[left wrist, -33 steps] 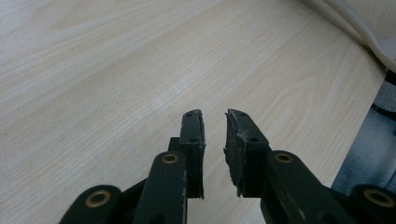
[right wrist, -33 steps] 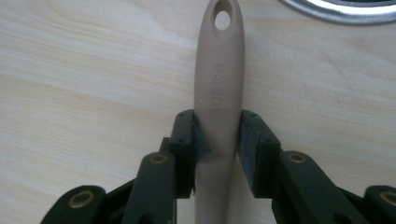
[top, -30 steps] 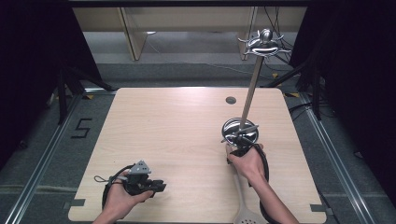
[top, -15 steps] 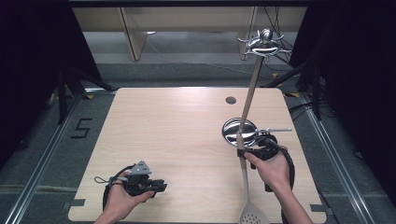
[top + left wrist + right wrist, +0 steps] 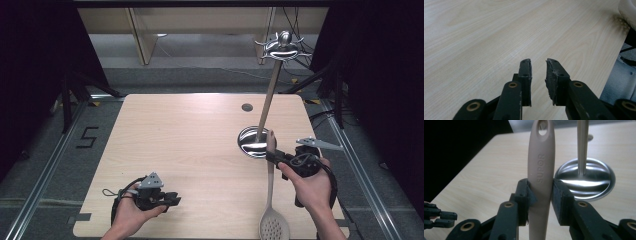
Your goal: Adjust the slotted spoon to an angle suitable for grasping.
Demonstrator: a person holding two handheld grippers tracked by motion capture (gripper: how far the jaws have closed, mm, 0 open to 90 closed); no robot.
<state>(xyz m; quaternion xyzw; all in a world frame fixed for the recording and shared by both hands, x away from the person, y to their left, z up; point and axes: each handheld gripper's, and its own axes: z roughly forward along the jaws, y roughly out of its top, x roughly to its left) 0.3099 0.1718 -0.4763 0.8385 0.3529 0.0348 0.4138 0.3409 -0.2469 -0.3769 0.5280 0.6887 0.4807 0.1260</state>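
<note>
1. Since a second ago my right gripper (image 5: 271,156) has carried the slotted spoon (image 5: 271,200) away from the stand's base, toward the right front of the table (image 5: 190,135), and lifted it; my left hand (image 5: 131,212) has kept its place.
2. Right jaws: clamped on the spoon's beige handle (image 5: 541,182), a pad pressing on each side, just below the hanging hole.
3. In the high view the spoon runs from my grip down toward me, its perforated bowl at the front table edge. I can't tell whether the bowl touches the wood.
4. The handle tip sits just beside the round metal base (image 5: 252,142) of the stand (image 5: 270,95), apart from its pole.
5. The stand is upright at the right rear of the table, with hooks (image 5: 282,46) at its top.
6. My left gripper (image 5: 539,67) is low over the front-left corner. Its jaws have just been opening a little, a narrow gap, nothing between them, bare wood beneath.
7. In the right gripper view the left gripper shows far off at the lower left (image 5: 439,218).
8. A small dark hole (image 5: 247,107) lies in the tabletop behind the base.
</note>
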